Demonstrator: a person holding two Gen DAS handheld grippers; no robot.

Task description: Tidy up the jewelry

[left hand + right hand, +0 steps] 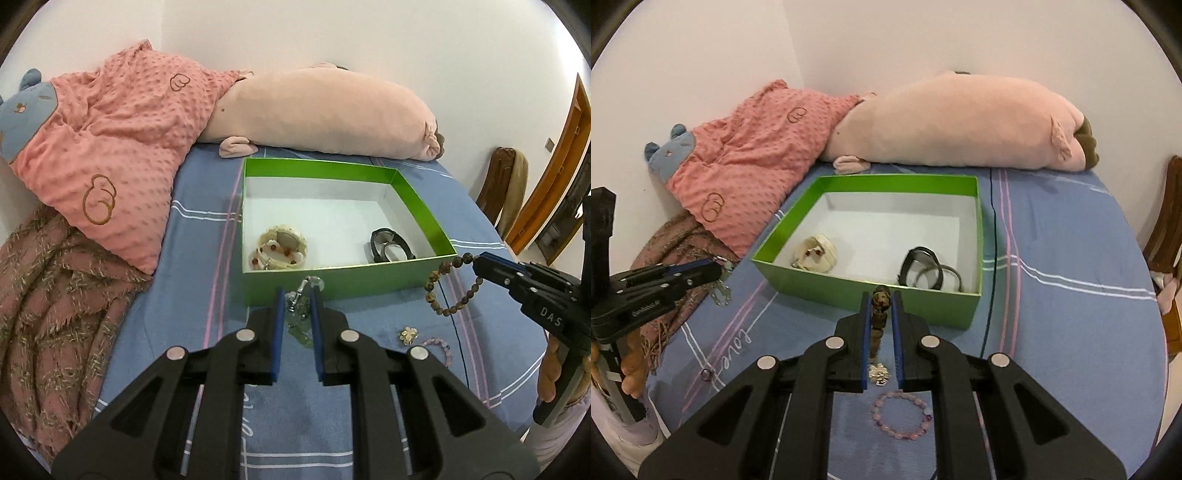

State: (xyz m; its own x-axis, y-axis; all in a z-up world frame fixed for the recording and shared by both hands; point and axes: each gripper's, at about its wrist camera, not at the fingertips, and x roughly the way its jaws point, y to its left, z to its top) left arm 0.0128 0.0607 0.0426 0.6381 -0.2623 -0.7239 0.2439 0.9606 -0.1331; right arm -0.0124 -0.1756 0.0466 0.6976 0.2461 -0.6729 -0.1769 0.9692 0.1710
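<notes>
Both grippers hang before the green box (347, 282), whose near wall stands between them and the cream bracelets (281, 248) and black watch (389, 246) inside. The left gripper (298, 295) pinches what may be a silver chain (301, 299); the right gripper (881, 298) clamps a brown bead bracelet (448, 284). Only the right view shows the whole pink bracelet (901, 415) and 1 brooch (880, 373) on the sheet (1071, 314).

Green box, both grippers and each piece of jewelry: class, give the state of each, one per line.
Green box: open, no lid.
Left gripper: shut on a silver chain.
Right gripper: shut on a brown bead bracelet, hanging.
Pink bead bracelet: lying on the bedsheet, outside the box.
Black watch: inside the box.
</notes>
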